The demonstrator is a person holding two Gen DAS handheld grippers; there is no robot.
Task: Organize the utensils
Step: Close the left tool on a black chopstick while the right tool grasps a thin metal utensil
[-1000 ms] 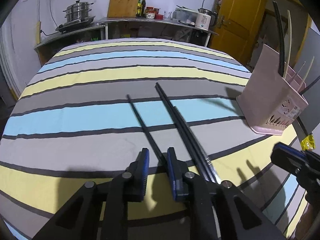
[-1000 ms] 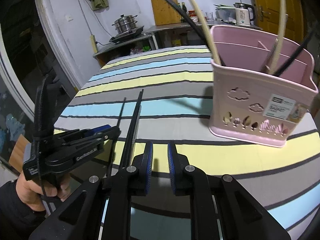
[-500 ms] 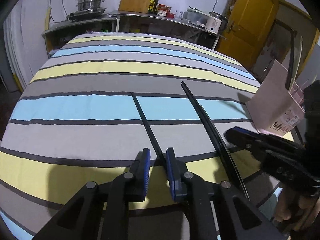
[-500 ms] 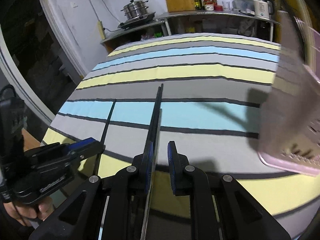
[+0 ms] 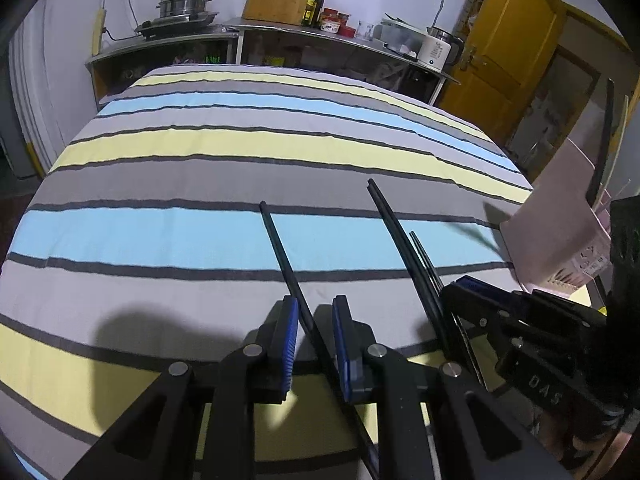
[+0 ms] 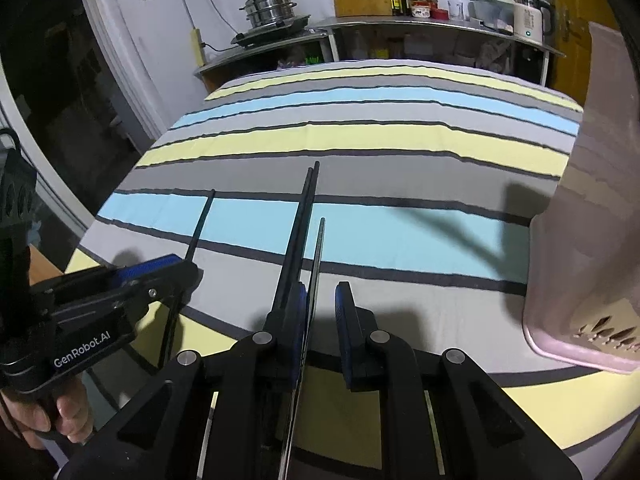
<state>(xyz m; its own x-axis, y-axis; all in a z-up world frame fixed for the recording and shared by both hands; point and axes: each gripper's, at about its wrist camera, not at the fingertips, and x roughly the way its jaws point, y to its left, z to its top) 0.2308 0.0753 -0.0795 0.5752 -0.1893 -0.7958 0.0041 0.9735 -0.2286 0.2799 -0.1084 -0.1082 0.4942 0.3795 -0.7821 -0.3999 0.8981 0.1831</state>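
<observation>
Black chopsticks lie on the striped cloth. A single chopstick (image 5: 280, 248) runs between the open fingers of my left gripper (image 5: 314, 336); it also shows in the right wrist view (image 6: 198, 228). A pair of black chopsticks (image 6: 298, 232) and a thin grey stick (image 6: 318, 256) lie at my open right gripper (image 6: 322, 320), close against its left finger; the pair also shows in the left wrist view (image 5: 400, 236). The pink utensil basket (image 6: 596, 240) stands to the right and holds a black and a cream chopstick (image 5: 604, 140).
The table's striped cloth (image 5: 240, 152) stretches ahead. A steel counter (image 5: 280, 36) with a steamer pot (image 5: 184, 0), cutting board and kettle stands behind. An orange door (image 5: 516, 48) is at the far right. The table's left edge drops off near my left hand (image 6: 48, 412).
Both grippers have moved forward and lower over the chopsticks. The right gripper has swung left, away from the basket, and now straddles the grey stick beside the pair.
</observation>
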